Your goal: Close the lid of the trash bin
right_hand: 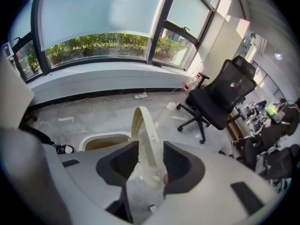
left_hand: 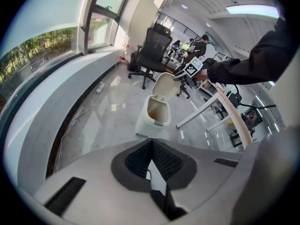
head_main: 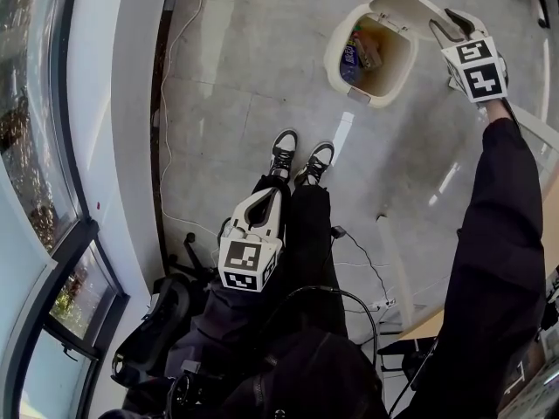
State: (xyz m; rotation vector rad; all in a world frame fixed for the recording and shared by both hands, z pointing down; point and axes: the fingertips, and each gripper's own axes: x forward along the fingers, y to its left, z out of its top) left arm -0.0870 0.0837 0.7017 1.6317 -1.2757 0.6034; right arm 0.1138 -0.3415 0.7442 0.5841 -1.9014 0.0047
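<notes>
A cream trash bin point(head_main: 374, 97) stands on the floor ahead of my feet, its hinged lid point(head_main: 410, 5) raised upright at the far side. Wrappers point(head_main: 358, 52) lie inside it. My right gripper point(head_main: 456, 23) reaches to the lid's upper edge. In the right gripper view the lid point(right_hand: 143, 130) runs edge-on between the jaws of the right gripper point(right_hand: 150, 145), which stand open with a gap at the left pad. My left gripper point(head_main: 262, 201) hangs by my legs, far from the bin, shut and empty. The left gripper view shows the left gripper point(left_hand: 151, 142), the bin point(left_hand: 153, 120) and the lid point(left_hand: 165, 84).
A black office chair point(right_hand: 219, 96) stands behind the bin. A white-legged desk point(left_hand: 224, 106) runs along the right. Cables point(head_main: 177, 103) lie by the curved window wall at the left. My shoes point(head_main: 299, 155) are short of the bin.
</notes>
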